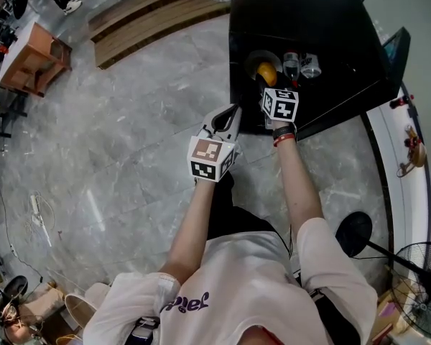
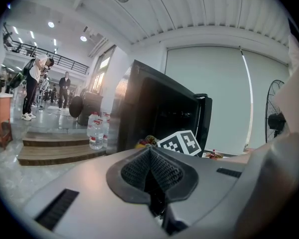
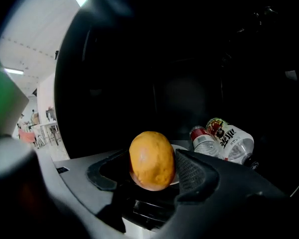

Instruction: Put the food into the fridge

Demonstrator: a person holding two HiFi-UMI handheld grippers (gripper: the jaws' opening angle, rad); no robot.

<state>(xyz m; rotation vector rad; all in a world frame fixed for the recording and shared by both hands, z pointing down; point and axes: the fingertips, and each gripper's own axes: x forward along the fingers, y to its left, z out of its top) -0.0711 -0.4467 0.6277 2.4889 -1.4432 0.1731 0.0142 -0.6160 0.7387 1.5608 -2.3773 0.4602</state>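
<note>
Standing on a grey stone floor (image 1: 129, 157) before an open black fridge (image 1: 330, 34). Holding the left gripper (image 2: 150, 171) just outside the fridge, jaws pressed together on nothing, idling beside the right wrist. Clamping an orange (image 3: 151, 159) in the right gripper (image 3: 152, 172), one ribbed pad pressing on each side of the fruit. Holding that orange inside the dark fridge, hovering at a pale plate (image 1: 253, 57) on the shelf; not telling from these views whether fruit and plate are touching. Stopping short of two bottles (image 3: 224, 141) lying on their sides farther in, to the right.

Judging the step in hand as placing: fruit already inside, not yet let go. Needing next to lower the orange until it is sitting on the plate, spread the right jaws slowly so it is not rolling off, then back straight out without nudging the bottles.
</note>
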